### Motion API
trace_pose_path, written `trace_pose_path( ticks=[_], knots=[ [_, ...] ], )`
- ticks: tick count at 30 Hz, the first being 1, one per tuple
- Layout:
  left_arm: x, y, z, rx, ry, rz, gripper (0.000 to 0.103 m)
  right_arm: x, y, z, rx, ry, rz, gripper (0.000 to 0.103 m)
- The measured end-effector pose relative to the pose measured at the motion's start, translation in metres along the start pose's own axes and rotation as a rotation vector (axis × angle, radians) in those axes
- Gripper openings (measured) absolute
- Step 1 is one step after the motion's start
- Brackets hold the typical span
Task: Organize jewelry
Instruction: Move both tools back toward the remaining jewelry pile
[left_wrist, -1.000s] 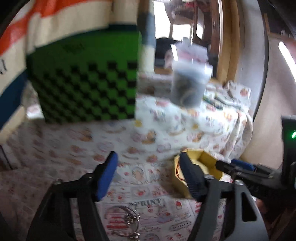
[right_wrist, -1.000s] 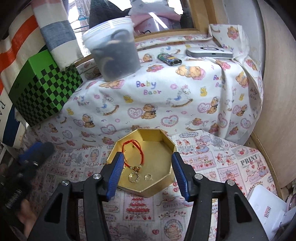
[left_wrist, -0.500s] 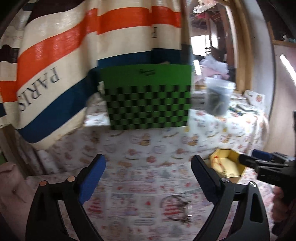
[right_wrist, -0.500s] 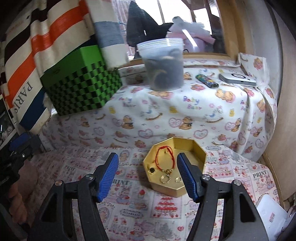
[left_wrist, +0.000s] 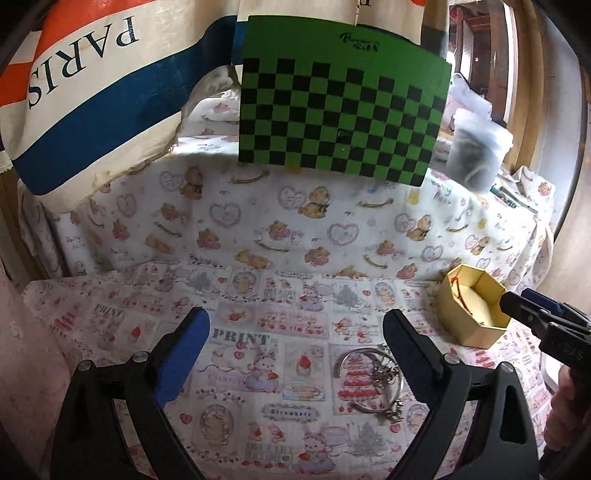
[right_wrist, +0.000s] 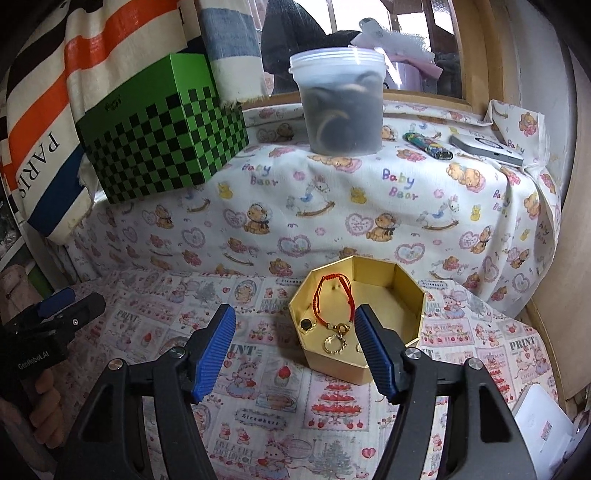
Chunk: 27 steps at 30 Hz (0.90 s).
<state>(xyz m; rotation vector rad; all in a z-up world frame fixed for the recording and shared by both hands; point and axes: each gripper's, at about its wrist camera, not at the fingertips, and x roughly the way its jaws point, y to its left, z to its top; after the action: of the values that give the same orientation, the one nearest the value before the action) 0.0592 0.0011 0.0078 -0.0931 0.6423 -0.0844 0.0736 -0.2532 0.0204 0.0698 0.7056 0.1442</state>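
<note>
Jewelry partly hidden behind both spread, empty grippers.
Left gripper finger hides part of the silver charm bangle; right gripper finger covers a small ring inside the gold octagonal box.

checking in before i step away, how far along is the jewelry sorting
Partly done. The gold octagonal box already holds a red cord bracelet, a gold ring and a small dark piece. Nothing is in hand: the left gripper and right gripper are both open and empty. Left to do: the silver charm bangle lies on the printed cloth outside the box, by the left gripper's finger.
</note>
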Motion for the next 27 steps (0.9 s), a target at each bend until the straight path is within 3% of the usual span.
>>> trace_pose_path(
  ticks=[4,8,14,17,23,27],
  knots=[
    [0.005,0.001,-0.003,-0.014,0.032,-0.032,0.097,0.005,0.003,-0.001,-0.011,0.016,0.000,0.069],
    [0.009,-0.007,-0.004,0.032,0.041,-0.004,0.097,0.008,0.005,-0.003,-0.017,0.025,-0.004,0.069],
    [0.012,-0.009,-0.006,0.022,0.103,-0.052,0.097,0.011,0.012,-0.005,-0.034,0.040,0.002,0.069],
    [0.012,-0.008,-0.005,0.024,0.101,-0.025,0.097,0.013,0.016,-0.007,-0.049,0.051,0.009,0.069],
    [0.010,0.004,-0.002,-0.023,0.105,-0.013,0.097,0.020,0.022,-0.012,-0.036,0.132,0.118,0.069],
    [0.005,0.008,0.000,-0.024,0.081,0.040,0.097,0.026,0.035,-0.018,-0.058,0.177,0.172,0.069]
  ],
)
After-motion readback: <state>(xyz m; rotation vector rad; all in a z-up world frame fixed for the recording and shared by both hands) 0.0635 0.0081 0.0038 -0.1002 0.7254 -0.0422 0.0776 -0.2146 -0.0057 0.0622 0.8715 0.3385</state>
